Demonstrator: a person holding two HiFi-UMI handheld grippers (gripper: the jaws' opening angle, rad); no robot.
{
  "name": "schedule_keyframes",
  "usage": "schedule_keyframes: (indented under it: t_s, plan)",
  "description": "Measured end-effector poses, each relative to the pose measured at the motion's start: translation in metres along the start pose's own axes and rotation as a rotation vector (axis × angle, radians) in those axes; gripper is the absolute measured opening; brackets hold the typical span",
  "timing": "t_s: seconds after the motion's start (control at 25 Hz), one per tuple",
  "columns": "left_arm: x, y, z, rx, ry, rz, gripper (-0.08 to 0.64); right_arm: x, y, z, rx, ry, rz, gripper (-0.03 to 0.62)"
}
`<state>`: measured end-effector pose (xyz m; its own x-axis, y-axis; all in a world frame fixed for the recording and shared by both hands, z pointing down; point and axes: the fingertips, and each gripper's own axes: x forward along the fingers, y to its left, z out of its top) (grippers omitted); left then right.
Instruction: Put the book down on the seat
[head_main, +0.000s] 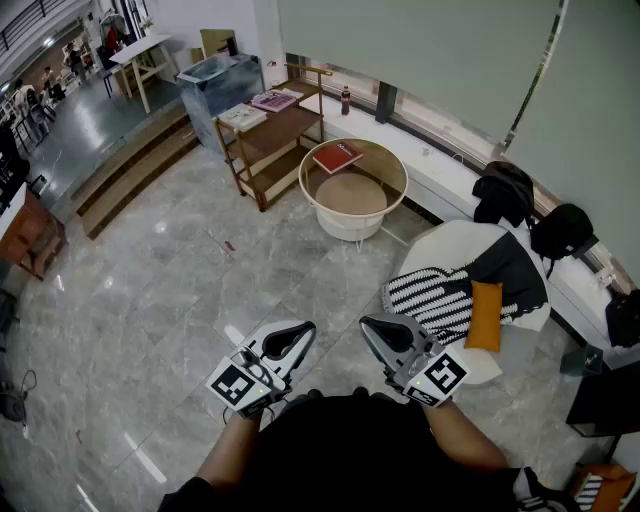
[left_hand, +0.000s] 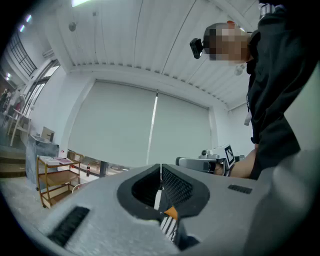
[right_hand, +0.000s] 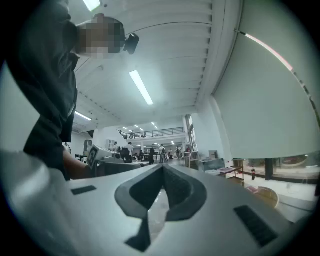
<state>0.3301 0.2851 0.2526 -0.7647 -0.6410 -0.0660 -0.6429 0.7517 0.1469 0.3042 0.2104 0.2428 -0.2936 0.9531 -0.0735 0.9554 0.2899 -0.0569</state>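
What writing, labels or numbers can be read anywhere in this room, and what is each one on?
No text here is legible.
Red book: white cover print, too small to read.
Magazines: covers too blurred to read.
Bottle: too small to read any label.
Marker squares: black-and-white patterns, no letters.

Book (head_main: 337, 156) is lying in round table (head_main: 345, 227), right of shelf (head_main: 285, 125). Chair (head_main: 445, 245) is standing nearer, rightward, bearing blanket (head_main: 430, 295) and cushion (head_main: 485, 315). Bottle (head_main: 346, 100) is standing on ledge (head_main: 440, 150) behind.
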Motion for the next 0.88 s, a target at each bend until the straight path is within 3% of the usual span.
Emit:
schedule_keyframes:
  t_s: [0.48,0.88]
  plan:
    - [-0.038,0.017,-0.002,-0.011,0.005,-0.021,0.029,0.022,0.018,-0.007,-0.014,0.019,-0.041,0.029]
    - [-0.048,0.01,-0.023,-0.089,0.002,-0.113,0.029,0.003,0.007,-0.001,-0.031,0.067,-0.177,0.029]
